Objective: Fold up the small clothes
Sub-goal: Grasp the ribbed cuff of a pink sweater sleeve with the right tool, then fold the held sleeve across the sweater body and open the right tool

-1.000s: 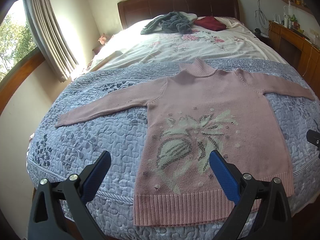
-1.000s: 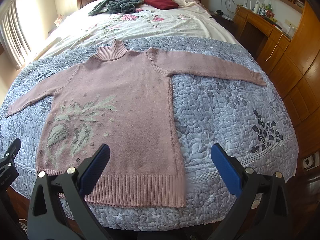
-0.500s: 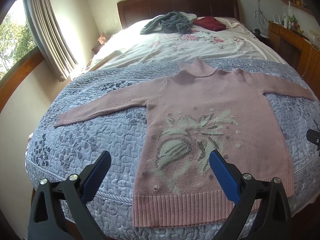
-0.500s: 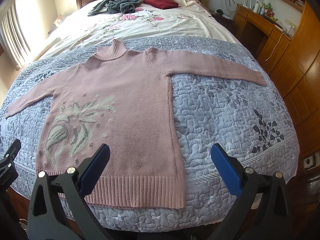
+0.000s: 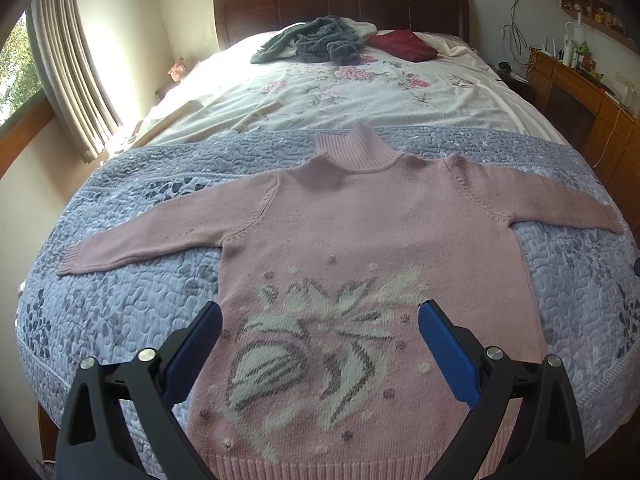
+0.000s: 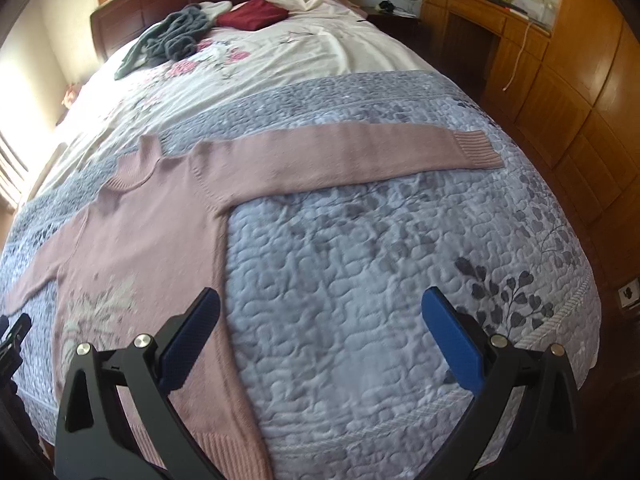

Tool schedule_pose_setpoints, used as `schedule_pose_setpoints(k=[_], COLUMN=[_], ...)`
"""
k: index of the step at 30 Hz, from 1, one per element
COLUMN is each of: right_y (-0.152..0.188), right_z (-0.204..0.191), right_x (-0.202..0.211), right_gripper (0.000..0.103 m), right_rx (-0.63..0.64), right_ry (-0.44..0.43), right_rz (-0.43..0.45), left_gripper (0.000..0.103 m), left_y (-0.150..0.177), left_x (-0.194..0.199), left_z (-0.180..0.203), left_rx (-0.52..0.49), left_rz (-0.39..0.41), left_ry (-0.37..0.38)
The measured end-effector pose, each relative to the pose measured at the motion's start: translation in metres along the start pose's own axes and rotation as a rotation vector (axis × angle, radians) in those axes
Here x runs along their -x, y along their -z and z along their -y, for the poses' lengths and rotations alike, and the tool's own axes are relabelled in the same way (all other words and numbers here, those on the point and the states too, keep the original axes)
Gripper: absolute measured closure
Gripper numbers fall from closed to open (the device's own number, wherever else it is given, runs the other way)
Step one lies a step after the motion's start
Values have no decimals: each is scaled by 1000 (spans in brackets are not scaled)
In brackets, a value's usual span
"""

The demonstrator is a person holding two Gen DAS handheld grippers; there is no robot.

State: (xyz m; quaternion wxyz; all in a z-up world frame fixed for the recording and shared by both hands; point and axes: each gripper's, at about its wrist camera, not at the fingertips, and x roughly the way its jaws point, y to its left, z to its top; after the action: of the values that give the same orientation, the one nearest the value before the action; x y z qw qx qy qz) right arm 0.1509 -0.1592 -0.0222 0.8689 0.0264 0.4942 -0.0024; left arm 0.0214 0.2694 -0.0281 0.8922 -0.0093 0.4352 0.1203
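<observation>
A pink turtleneck sweater with a white and grey flower pattern lies flat, face up, on the grey quilted bedspread, both sleeves spread out sideways. My left gripper hovers open above the sweater's lower front, nothing between its blue pads. In the right wrist view the sweater fills the left side and its right sleeve stretches across the quilt to a ribbed cuff. My right gripper is open over bare quilt, right of the sweater's side seam.
A crumpled grey garment and a folded dark red garment lie near the dark headboard on a floral sheet. Wooden cabinets line the right wall. A curtained window is at the left. The bed's foot edge is just below both grippers.
Both grippers moved forward over the bed. The left one now sits over the sweater's centre. The right one swung right, toward the outstretched right sleeve. Both stayed open.
</observation>
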Motion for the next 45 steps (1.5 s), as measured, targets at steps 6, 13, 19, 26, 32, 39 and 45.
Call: schedule_pose_setpoints(k=[6,13,19,26,32,39,45], right_y=[-76,-119,-132,-144,-154,-154,-160], right_z=[105,201,240,249,243,224,171], right_x=[-78,-173,-217,-246,-244,-209,-169], right_gripper=[3,3,3,11,79,98,98], right_rx=[-167,-348,-435,-456,-437,-404,-319], right_ry=[17,64,44,63,-4,-91,-212], right_rz=[-86,-213,-222,-214,-172,-95,-25], left_gripper=[4,4,4,4,4,4,4], left_y=[-58,-104,-118,-119,-115,-112,-109], left_x=[-50,-112,-149,-176,-182,-183,-178], left_z=[61,121,149,154,141,112,84], left_rx=[-19,-6,-20,-34,-40,-17,12], left_rz=[14,-1,-16,-25,-27,-36,-39], left_ry=[53,82,91,73,51,31,25])
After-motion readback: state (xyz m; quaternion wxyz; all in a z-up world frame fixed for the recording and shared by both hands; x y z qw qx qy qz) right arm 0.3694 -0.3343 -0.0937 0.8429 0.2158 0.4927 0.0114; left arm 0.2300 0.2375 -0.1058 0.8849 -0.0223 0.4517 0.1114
